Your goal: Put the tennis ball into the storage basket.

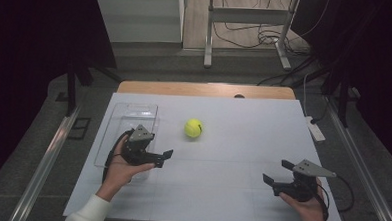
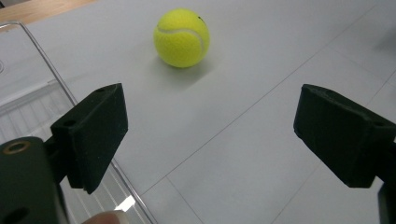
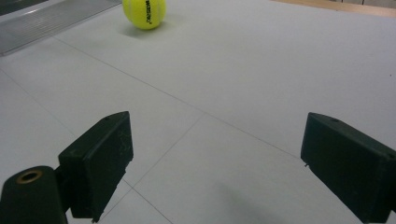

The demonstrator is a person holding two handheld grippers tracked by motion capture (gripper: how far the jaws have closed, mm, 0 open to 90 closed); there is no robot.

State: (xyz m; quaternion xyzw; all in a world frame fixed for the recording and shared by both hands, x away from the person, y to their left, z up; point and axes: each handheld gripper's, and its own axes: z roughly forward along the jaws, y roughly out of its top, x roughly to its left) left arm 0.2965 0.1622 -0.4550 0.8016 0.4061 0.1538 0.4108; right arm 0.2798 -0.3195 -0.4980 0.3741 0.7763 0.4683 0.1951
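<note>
Tennis ball (image 1: 193,128), yellow, rests on the white worktop (image 1: 230,192) near its middle, just right of a clear plastic tray (image 1: 134,110) at the left side and apart from it. Left gripper (image 1: 163,158) is held over the tray's near right edge, aimed toward the ball and well short of it, jaws spread wide with nothing between them. Right gripper (image 1: 276,172) sits low at the near right of the worktop, well apart from the ball, jaws likewise wide open and empty.
</note>
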